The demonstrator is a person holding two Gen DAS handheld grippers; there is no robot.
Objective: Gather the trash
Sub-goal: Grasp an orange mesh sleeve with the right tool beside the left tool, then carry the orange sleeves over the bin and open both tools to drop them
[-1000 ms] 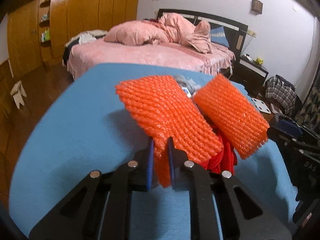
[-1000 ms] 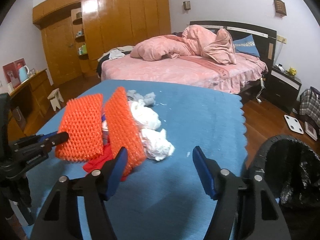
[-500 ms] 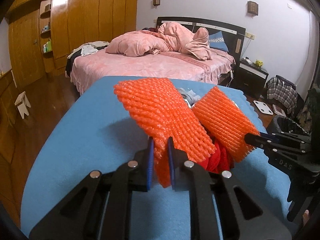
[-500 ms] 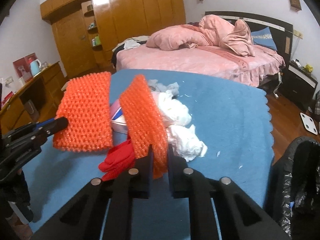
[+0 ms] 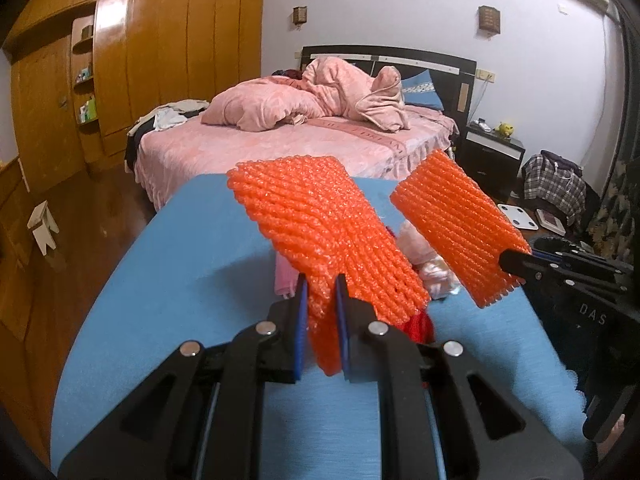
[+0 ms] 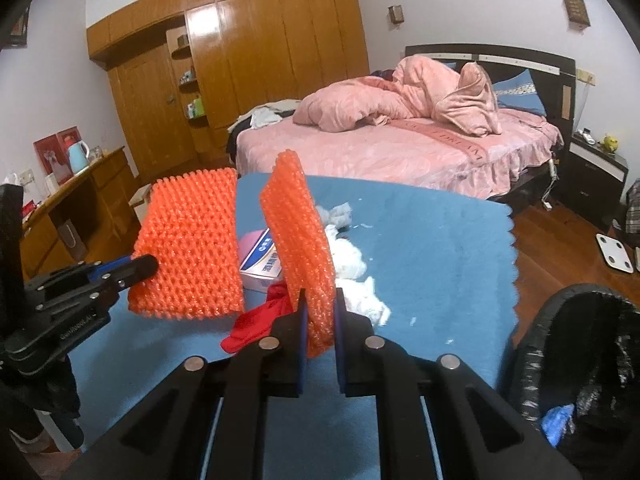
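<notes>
My left gripper (image 5: pixel 320 292) is shut on an orange foam net sleeve (image 5: pixel 320 232) and holds it above the blue table (image 5: pixel 192 264). My right gripper (image 6: pixel 319 300) is shut on a second orange foam net sleeve (image 6: pixel 298 224), also lifted. Each sleeve shows in the other view: the right one in the left wrist view (image 5: pixel 460 224), the left one in the right wrist view (image 6: pixel 192 244). On the table below lie a red wrapper (image 6: pixel 260 316), white crumpled tissues (image 6: pixel 356 276), a pink-and-white tissue pack (image 6: pixel 260 260) and grey scraps (image 6: pixel 340 212).
A black-lined trash bin (image 6: pixel 580 368) stands on the floor at the table's right edge. A pink bed (image 6: pixel 400 144) lies beyond the table. A wooden wardrobe (image 6: pixel 240 60) and a desk (image 6: pixel 80 196) stand to the left. A scale (image 6: pixel 616 252) lies on the floor.
My right gripper closed on the second orange sleeve and lifted it off the pile. My left gripper raised its sleeve higher. The red wrapper and tissues stayed on the table.
</notes>
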